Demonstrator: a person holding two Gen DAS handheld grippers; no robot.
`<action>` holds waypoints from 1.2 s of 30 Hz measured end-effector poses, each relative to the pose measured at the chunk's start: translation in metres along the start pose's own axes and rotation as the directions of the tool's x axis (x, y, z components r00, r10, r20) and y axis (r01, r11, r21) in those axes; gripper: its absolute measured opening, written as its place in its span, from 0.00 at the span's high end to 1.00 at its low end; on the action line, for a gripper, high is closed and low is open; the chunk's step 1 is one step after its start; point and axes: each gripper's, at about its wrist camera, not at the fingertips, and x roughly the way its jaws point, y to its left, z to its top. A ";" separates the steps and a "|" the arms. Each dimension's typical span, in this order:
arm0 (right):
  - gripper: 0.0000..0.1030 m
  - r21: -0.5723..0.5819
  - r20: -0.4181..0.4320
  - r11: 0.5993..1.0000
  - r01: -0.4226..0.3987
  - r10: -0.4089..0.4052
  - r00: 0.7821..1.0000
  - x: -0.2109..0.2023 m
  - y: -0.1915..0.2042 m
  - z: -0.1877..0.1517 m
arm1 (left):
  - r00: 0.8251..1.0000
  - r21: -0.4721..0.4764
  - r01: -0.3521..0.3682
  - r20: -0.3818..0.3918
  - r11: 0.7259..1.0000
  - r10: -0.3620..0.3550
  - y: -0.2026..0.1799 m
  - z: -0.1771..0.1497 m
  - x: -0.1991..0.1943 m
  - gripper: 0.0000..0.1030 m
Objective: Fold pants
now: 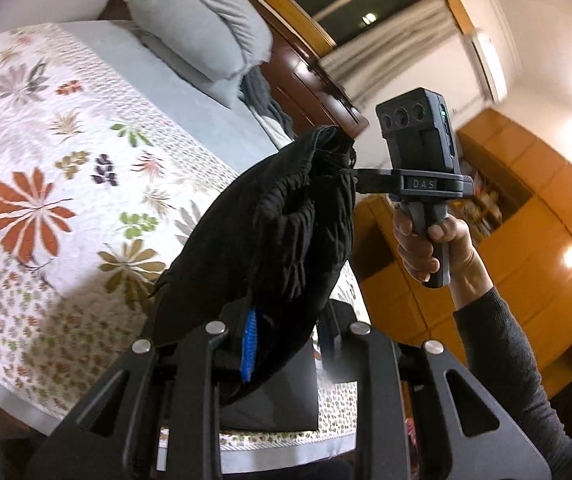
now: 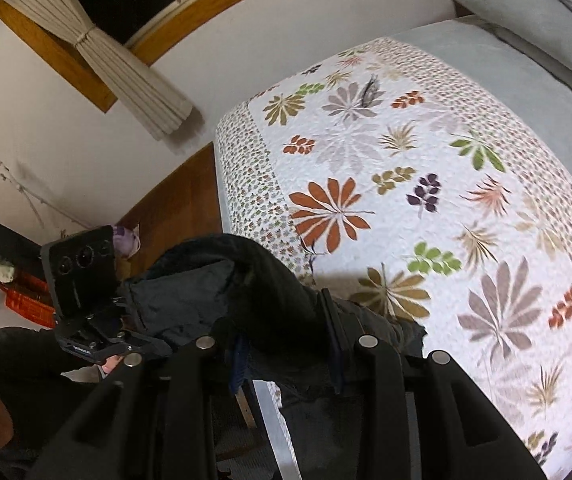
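Gripping a bunched fold of the black pants (image 1: pixel 278 232), the left claw (image 1: pixel 286 340) fills the bottom centre of its own view, its two fingers closed on the cloth with a blue pad (image 1: pixel 249 344) showing on the left finger. From there the dark fabric rises toward the middle of the frame, lifted above the bed — its upper end is pinched in the right claw (image 1: pixel 352 174), which reaches in from the right with its thin fingers shut on the cloth. Below that tool, at centre right, the person's right hand (image 1: pixel 426 240) wraps the handle (a dark grey sleeve runs down to the lower right).

Seen from the right wrist, the right claw (image 2: pixel 290 356) sits at bottom centre, clamped on the pants (image 2: pixel 246 292), which stretch leftward to the left claw (image 2: pixel 142 340) at lower left, where it too holds the cloth.

Beyond the pants lies the bed, covered by a white quilt (image 1: pixel 66 160) with red, green and grey flower prints that takes up the left half of the left-wrist view. A grey pillow (image 1: pixel 202 28) rests at the top centre, against a dark wooden headboard (image 1: pixel 310 88). Farther back, at upper right, a beige curtain (image 1: pixel 382 52) hangs at a wood-framed window, and orange wooden cabinets (image 1: pixel 534 216) line the right edge.
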 end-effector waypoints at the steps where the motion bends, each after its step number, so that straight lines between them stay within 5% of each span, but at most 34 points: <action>1: 0.69 0.005 0.007 1.000 0.003 -0.003 1.000 -0.005 -0.002 -0.007 | 1.000 0.018 0.001 -0.011 1.000 -0.001 -0.008 -0.003 0.006 0.77; 9: 0.69 0.063 0.066 0.998 0.013 -0.017 0.998 -0.040 -0.035 -0.076 | 0.993 0.155 -0.004 -0.116 0.988 0.022 -0.060 -0.031 0.058 0.77; 18: 0.69 0.131 0.118 0.991 -0.002 -0.013 0.993 -0.057 -0.077 -0.158 | 0.967 0.306 -0.036 -0.231 0.951 0.111 -0.102 -0.081 0.122 0.77; 24: 0.69 0.183 0.141 0.983 -0.013 -0.013 0.990 -0.061 -0.104 -0.219 | 0.938 0.384 -0.050 -0.299 0.922 0.175 -0.114 -0.118 0.160 0.77; 36: 0.69 0.266 0.194 0.961 -0.071 0.019 0.981 -0.045 -0.147 -0.310 | 0.866 0.565 -0.087 -0.363 0.821 0.342 -0.125 -0.182 0.216 0.77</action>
